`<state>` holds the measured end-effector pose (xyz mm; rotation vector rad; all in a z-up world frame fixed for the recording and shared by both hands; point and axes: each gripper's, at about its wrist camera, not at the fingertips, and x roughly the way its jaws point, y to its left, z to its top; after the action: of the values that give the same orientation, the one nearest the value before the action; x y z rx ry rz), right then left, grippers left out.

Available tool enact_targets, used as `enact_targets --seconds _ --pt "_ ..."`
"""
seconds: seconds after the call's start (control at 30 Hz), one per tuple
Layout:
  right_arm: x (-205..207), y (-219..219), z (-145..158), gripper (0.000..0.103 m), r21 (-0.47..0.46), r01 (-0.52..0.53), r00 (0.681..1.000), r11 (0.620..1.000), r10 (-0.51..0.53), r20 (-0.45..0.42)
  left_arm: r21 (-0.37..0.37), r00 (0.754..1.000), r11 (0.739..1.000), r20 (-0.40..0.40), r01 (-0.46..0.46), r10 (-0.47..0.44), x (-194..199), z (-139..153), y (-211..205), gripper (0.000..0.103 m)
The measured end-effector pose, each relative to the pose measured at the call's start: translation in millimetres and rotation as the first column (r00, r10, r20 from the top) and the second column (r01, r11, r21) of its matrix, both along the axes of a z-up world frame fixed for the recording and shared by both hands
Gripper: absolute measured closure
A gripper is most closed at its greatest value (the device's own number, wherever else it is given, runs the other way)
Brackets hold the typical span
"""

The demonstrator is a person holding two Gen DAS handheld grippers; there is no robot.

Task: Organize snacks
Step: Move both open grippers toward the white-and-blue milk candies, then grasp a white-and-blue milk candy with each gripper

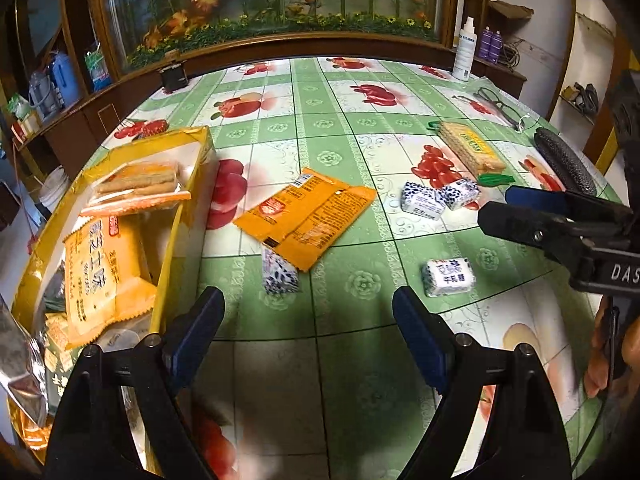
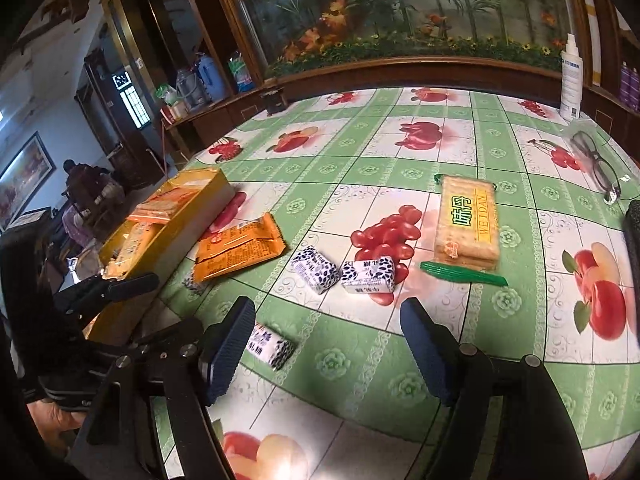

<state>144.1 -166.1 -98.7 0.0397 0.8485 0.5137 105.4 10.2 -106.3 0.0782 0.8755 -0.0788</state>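
Note:
A yellow cardboard box (image 1: pixel 182 222) at the table's left holds several orange snack packets (image 1: pixel 104 280). One orange packet (image 1: pixel 308 216) lies flat on the cloth beside the box, with a small blue-and-white packet (image 1: pixel 280 278) against its near edge. My left gripper (image 1: pixel 308 300) hovers open just short of these, nothing between its fingers. My right gripper (image 2: pixel 326 312) is open over the cloth. Another small packet (image 2: pixel 270 346) lies by its left finger, outside the jaws. Two more small packets (image 2: pixel 314 268) (image 2: pixel 368 276) and a cracker pack (image 2: pixel 468 220) lie beyond.
Black glasses (image 2: pixel 596 160), a white spray bottle (image 2: pixel 570 76) and a dark textured case (image 1: pixel 564 160) sit at the table's right side. A small dark object (image 1: pixel 174 76) stands at the back edge. A wooden cabinet runs behind the table. A person (image 2: pixel 86 184) sits far off left.

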Motion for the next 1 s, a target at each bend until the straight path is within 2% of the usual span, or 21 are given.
enact_targets --seconds 0.07,0.2,0.43,0.57,0.7,0.77,0.8,0.87,0.93,1.0 --pt "4 0 -1 0.026 -0.004 0.003 1.0 1.0 -0.003 -0.007 0.001 1.0 1.0 0.007 0.018 -0.018 1 0 4 0.017" --pt "8 -1 -2 0.026 -0.003 0.003 1.0 1.0 -0.003 -0.007 0.058 1.0 0.998 0.009 0.009 -0.009 8 -5 16 0.017" --pt "15 -5 -6 0.026 0.008 0.01 1.0 1.0 -0.01 -0.019 -0.031 0.999 0.999 -0.01 0.039 -0.039 18 -2 28 0.017" --pt "19 -5 -7 0.026 0.011 0.018 1.0 1.0 -0.017 -0.026 -0.004 0.999 0.999 -0.022 0.038 -0.038 24 -6 15 0.017" --pt "24 -4 -9 0.028 0.006 0.018 0.999 1.0 -0.018 -0.031 0.047 1.0 0.999 -0.014 0.0 0.001 31 -10 12 0.018" --pt "27 -3 -11 0.03 0.004 0.015 0.999 1.0 -0.015 -0.04 0.045 1.0 0.999 -0.011 -0.008 0.009 33 -9 13 0.022" --pt "28 -2 -12 0.032 0.0 0.014 0.999 1.0 -0.014 -0.042 0.053 1.0 0.998 -0.01 -0.017 0.018 34 -9 15 0.027" --pt "31 1 -14 0.033 -0.019 0.011 0.999 1.0 -0.012 -0.046 0.073 1.0 0.997 -0.01 -0.025 0.026 35 -10 16 0.032" --pt "34 5 -16 0.034 -0.041 0.008 0.999 0.999 -0.01 -0.043 0.061 1.0 0.998 -0.004 -0.017 0.017 34 -9 16 0.033" --pt "37 9 -16 0.035 -0.065 0.005 0.999 0.998 -0.008 -0.041 0.077 1.0 0.997 0.002 -0.019 0.019 34 -8 16 0.045"
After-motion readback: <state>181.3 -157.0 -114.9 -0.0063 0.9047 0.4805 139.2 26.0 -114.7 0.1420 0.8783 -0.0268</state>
